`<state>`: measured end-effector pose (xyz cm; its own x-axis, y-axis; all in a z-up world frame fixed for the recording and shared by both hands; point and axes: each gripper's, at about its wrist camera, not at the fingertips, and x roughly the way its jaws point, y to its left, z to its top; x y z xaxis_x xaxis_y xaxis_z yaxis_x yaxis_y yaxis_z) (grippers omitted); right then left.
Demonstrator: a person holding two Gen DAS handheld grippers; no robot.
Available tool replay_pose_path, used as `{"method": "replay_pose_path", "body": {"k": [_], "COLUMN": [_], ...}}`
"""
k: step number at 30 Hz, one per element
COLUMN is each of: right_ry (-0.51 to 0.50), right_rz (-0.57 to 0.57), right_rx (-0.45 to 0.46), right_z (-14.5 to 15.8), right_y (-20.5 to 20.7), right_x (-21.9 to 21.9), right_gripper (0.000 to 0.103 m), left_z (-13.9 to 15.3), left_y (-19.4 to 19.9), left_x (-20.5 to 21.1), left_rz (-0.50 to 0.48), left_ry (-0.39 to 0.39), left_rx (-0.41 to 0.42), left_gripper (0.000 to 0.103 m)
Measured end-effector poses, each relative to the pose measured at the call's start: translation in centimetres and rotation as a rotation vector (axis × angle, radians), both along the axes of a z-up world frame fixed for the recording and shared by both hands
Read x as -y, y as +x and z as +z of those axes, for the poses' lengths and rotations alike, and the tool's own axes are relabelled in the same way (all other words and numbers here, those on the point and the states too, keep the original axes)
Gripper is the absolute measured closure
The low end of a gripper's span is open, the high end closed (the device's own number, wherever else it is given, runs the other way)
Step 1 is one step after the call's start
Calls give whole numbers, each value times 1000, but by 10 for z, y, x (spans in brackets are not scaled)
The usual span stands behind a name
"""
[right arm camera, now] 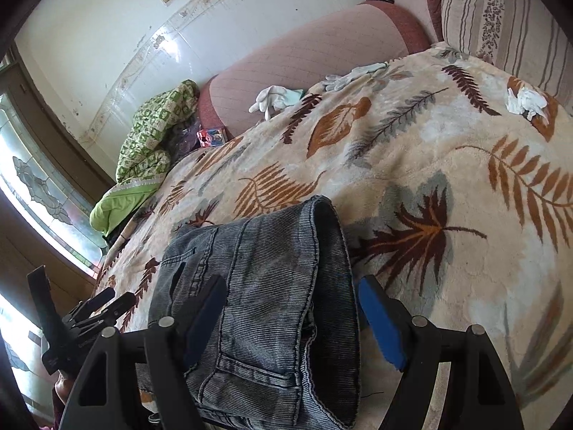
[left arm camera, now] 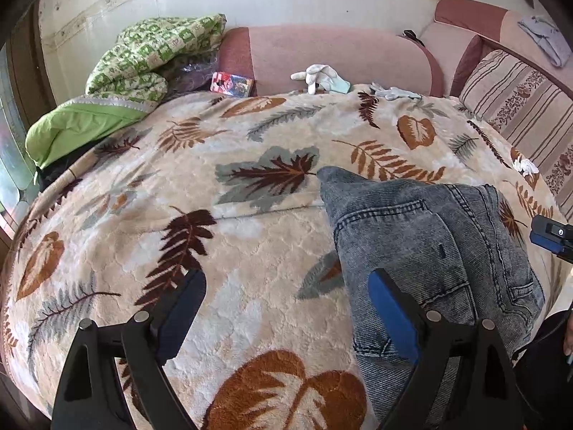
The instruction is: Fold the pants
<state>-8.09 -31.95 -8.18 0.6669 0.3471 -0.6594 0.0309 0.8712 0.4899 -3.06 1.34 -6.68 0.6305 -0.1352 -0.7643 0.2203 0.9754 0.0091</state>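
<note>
Grey washed jeans [left arm camera: 429, 243] lie folded in a compact bundle on a beige leaf-patterned blanket [left arm camera: 250, 251], back pocket up. My left gripper [left arm camera: 286, 279] is open over bare blanket, and its right finger overlaps the left edge of the jeans. In the right wrist view the jeans [right arm camera: 268, 268] lie under and between the spread fingers of my right gripper [right arm camera: 290, 285], which is open: the left finger is over the denim and the blue-padded right finger is just past the hem edge. The left gripper [right arm camera: 107, 302] shows at the lower left there. The right gripper [left arm camera: 553, 236] peeks in at the right edge.
A green patterned quilt [left arm camera: 143, 57] is piled at the far left of the bed. White gloves [left arm camera: 322, 75], grey gloves [left arm camera: 397, 92] and a small colourful box [left arm camera: 232, 84] lie by the pink cushion [left arm camera: 322, 50]. A striped pillow [left arm camera: 519, 107] lines the right side. A window [right arm camera: 35, 186] is on the left.
</note>
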Motion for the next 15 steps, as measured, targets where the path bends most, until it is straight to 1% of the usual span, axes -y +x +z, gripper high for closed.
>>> {"method": "replay_pose_path", "body": {"k": [3,6,7,11,12,13,15], "right_ry": [33,101,121,192,218,244,307], "right_rz": [-18,-24,-21,-14,-11,-7,0], "right_rx": [-33,-87,-105,-188,-209,-224,-223], "right_z": [-6,-17,-20,-38,-43,-48,-52], "right_y": [2,8,10,23,26,28,29], "right_x": [7,15,16,26,30,34,43], "right_gripper": [24,24,24,24,24,24,24], "left_z": [-9,-14,-16,-25,-26,-27,-26], "left_y": [7,17,22,39,42,44,48], "left_x": [2,4,5,6,6,6,10], "left_rz": [-31,-85,-113,-176,-176,-167,-164], "left_ry": [-45,-102,-131,-258,-273,-269,-235], "left_rx": [-76,-163,-203,-347,-365,-367,-350], "left_gripper": [11,11,11,11,11,11,11]}}
